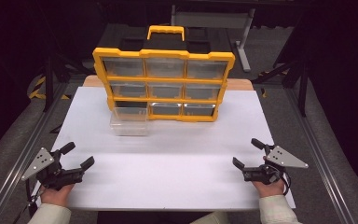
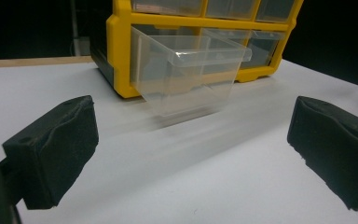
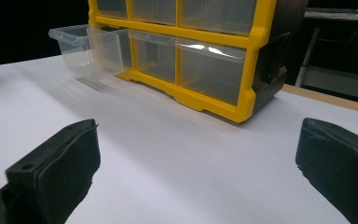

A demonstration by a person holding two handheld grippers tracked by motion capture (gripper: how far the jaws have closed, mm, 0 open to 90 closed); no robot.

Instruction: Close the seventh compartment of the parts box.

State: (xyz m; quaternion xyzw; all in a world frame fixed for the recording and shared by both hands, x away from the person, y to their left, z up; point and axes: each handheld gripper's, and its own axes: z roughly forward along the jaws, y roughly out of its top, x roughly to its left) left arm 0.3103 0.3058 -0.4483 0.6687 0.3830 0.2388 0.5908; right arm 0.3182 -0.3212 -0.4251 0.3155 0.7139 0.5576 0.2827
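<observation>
- The yellow-framed plastic organiser cabinet with clear drawers (image 1: 164,84) stood upright at the far middle of the white worktop (image 1: 168,177), its drawer fronts turned toward me so either hand could reach them head-on.
- Its bottom-left clear plastic drawer (image 1: 129,121) was drawn well out of its slot, its front end resting on the worktop and its back still in the frame; I judged it the piece to be handled, either pushed home or lifted free.
- I had the left claw (image 1: 77,155) at the near left corner, jaws spread wide and empty, aimed at that drawer.
- I had the right claw (image 1: 247,153) at the near right, likewise wide and empty, well apart from the cabinet and pointed at its right-hand drawers.
- Both sat low and back, leaving the cabinet unobstructed.
</observation>
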